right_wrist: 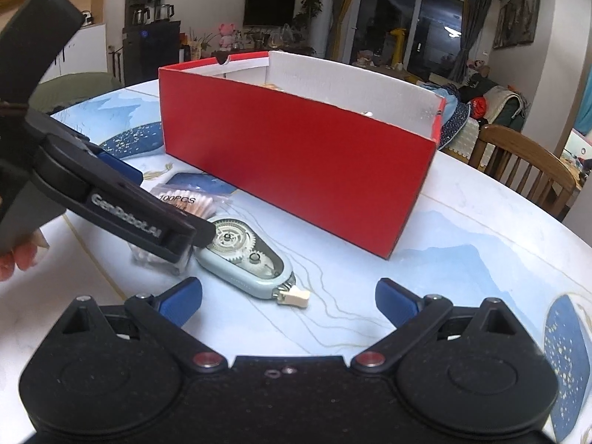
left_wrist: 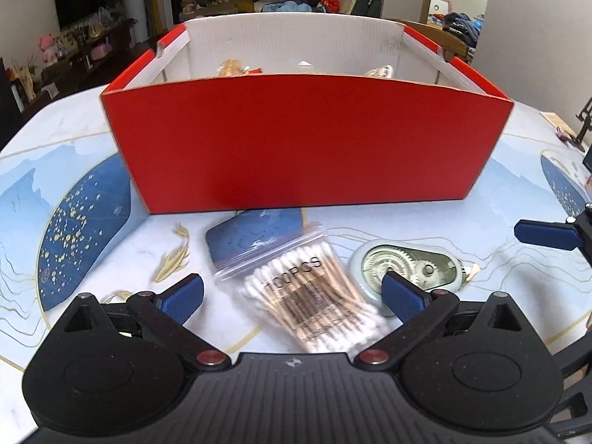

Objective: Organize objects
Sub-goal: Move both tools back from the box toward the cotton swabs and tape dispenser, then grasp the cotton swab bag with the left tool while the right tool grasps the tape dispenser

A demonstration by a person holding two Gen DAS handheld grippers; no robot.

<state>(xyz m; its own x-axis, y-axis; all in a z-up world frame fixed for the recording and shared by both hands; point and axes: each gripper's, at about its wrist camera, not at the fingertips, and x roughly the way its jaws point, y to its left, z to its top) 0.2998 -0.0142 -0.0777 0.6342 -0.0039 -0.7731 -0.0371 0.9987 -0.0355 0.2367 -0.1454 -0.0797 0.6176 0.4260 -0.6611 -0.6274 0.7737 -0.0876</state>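
A clear zip bag of cotton swabs [left_wrist: 310, 292] marked 100PCS lies on the table in front of a red box [left_wrist: 307, 140] with white inner walls. My left gripper [left_wrist: 292, 298] stands open just above the bag, one blue pad on each side of it. Beside the bag lies a pale blue correction tape dispenser [left_wrist: 410, 268] with visible gears. In the right wrist view the same dispenser [right_wrist: 248, 259] lies ahead of my open right gripper [right_wrist: 288, 299], which holds nothing. The left gripper's black body [right_wrist: 122, 207] partly covers the swab bag [right_wrist: 185, 201] there.
The red box [right_wrist: 314, 162] holds a few pale items that barely show over its rim. The round table [right_wrist: 462, 229] has a blue and white patterned top. A wooden chair [right_wrist: 525, 162] stands at its far right edge. A person's fingers [right_wrist: 18, 259] show at the left.
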